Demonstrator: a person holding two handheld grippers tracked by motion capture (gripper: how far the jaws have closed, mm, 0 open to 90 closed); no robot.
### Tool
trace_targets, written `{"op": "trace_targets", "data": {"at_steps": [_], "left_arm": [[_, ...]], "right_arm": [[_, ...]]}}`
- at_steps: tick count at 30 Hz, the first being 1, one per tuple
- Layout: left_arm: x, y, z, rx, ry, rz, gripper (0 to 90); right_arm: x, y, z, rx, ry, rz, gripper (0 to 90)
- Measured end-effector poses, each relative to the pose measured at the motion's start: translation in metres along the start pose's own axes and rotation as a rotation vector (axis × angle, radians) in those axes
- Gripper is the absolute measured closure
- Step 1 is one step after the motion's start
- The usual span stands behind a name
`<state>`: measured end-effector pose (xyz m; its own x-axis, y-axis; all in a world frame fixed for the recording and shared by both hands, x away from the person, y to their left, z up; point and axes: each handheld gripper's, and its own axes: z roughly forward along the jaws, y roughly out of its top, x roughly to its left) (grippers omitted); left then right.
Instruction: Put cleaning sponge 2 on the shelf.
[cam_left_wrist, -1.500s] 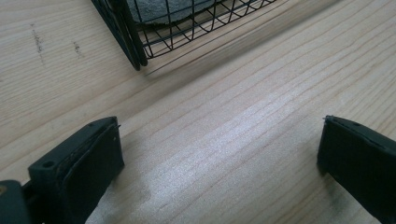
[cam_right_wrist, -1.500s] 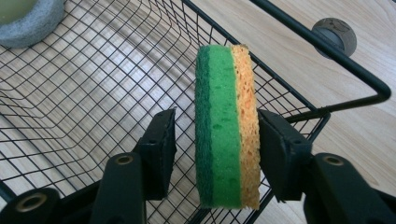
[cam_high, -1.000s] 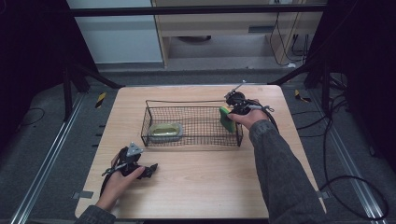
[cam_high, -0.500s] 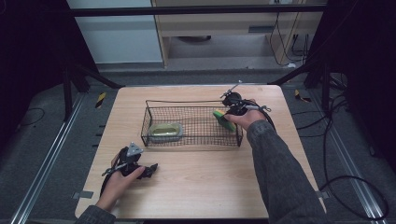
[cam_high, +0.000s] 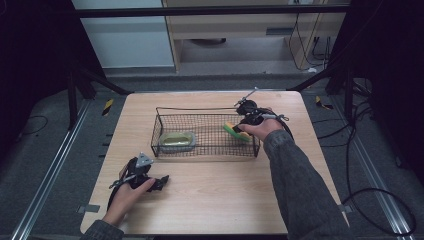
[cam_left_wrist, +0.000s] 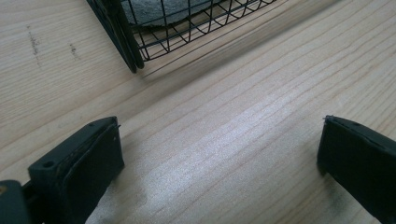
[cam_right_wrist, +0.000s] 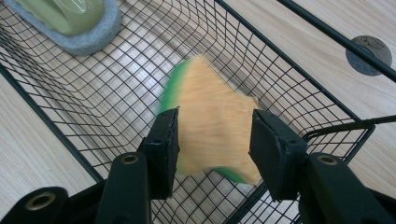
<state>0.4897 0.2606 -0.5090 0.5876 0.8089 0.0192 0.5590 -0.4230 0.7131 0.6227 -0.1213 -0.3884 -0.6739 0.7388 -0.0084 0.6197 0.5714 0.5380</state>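
The right gripper (cam_right_wrist: 214, 140) has a yellow-and-green sponge (cam_right_wrist: 217, 135) between its jaws, over the inner right-hand end of the wire basket (cam_high: 165, 114). The jaws have just been opening. The sponge is blurred and bowed between the pads, so whether they press on it at this instant I cannot tell (my guess is a release in progress). To do this step well, I would let the jaws part only when the sponge is low over the basket floor and clear of the right wall, so that it drops flat inside rather than catching on the rim. The withdrawal should go straight up and back, without dragging the mesh.

In the high view the right hand (cam_high: 257, 129) reaches over the basket's near-right corner, forearm slanting in from below, gripper tilted down into the basket. At the basket's left end lies a grey-rimmed scrubber with a pale green top (cam_high: 176, 140), well apart from the sponge.

Outside the basket, near its front-left corner, the left gripper (cam_left_wrist: 219, 158) rests on the wooden table (cam_high: 220, 200), jaws spread wide with nothing between them, the left hand (cam_high: 131, 192) lying behind it.
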Motion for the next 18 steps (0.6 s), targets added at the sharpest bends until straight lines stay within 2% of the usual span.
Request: {"op": "trace_targets", "data": {"at_steps": [9,18], "left_arm": [[0.000,0.000,0.000,0.000,-0.001,0.000,0.0],[0.000,0.000,0.000,0.000,-0.002,0.001,0.0]], "right_arm": [[0.004,-0.003,-0.009,-0.020,0.003,-0.005,48.0],[0.005,-0.008,-0.020,-0.048,0.002,0.011,44.1]]}}
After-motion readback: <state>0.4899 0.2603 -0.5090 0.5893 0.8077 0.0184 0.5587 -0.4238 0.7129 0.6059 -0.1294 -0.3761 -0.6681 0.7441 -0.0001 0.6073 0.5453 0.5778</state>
